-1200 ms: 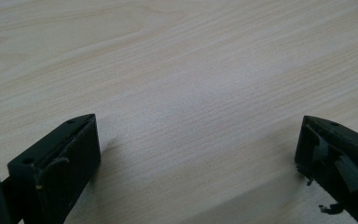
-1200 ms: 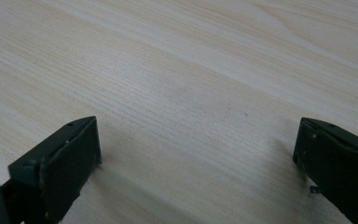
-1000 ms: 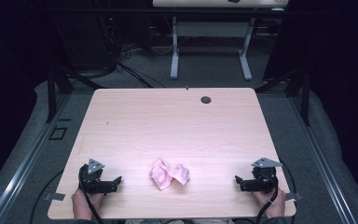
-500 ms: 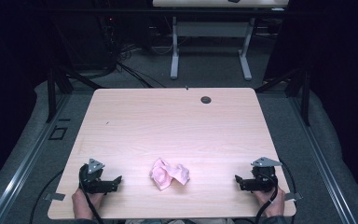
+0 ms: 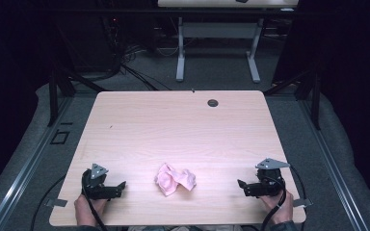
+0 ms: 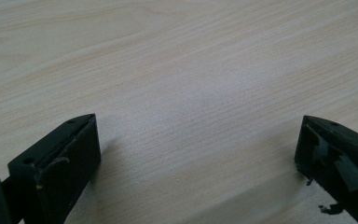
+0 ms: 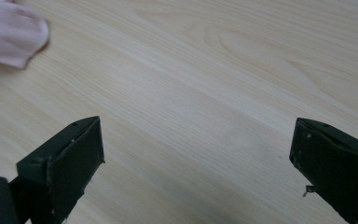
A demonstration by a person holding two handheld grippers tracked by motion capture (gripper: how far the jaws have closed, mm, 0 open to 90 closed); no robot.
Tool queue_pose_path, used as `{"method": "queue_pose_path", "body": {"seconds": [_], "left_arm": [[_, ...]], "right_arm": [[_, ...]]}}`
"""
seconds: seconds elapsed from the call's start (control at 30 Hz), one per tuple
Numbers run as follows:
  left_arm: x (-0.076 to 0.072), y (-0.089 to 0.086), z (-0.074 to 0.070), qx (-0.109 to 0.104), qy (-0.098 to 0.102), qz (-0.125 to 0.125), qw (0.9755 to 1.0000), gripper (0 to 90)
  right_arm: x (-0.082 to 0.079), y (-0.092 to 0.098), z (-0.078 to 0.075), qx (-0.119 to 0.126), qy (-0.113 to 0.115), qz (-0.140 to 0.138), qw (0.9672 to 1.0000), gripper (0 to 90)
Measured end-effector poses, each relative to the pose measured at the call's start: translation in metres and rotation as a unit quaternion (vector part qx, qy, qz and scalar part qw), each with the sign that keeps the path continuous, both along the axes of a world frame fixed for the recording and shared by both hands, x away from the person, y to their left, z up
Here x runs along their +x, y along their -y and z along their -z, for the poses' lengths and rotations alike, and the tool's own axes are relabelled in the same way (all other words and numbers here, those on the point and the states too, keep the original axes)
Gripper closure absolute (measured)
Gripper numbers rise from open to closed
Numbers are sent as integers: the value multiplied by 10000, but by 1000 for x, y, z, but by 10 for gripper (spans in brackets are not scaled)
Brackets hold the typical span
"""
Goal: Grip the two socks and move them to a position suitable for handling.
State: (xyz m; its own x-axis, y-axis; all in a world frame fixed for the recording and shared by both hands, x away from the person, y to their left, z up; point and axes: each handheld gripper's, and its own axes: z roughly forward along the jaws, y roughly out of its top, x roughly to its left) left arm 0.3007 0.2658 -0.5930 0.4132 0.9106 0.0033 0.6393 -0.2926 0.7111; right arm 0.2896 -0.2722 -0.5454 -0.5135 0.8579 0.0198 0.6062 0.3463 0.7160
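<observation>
Currently pre-grasp: pink cloth crumpled on table, both grippers' jaws apart, empty; next, reach inward.

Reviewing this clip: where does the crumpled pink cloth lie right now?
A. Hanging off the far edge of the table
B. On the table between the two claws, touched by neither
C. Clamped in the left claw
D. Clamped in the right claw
B: the pink cloth lies on the table, apart from the open left claw and the open right claw.
</observation>
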Motion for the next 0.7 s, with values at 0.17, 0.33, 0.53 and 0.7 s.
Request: {"method": "queue_pose_path", "body": {"seconds": [0.17,0.33,0.53,0.7], "left_arm": [[0,0,0,3,1,1,10000,4],[0,0,0,-3,-1,0,10000,4],[0,0,0,3,3,-3,10000,5],[0,0,0,-1,11,-5,10000,5]], "right_arm": [[1,-19,-15,-131,5,-329,9994,26],[3,-46,-28,-177,-63,-693,9974,37],[5,-76,-34,-336,-111,-1201,9921,44],[5,-109,-34,-373,-121,-1649,9855,57]]}}
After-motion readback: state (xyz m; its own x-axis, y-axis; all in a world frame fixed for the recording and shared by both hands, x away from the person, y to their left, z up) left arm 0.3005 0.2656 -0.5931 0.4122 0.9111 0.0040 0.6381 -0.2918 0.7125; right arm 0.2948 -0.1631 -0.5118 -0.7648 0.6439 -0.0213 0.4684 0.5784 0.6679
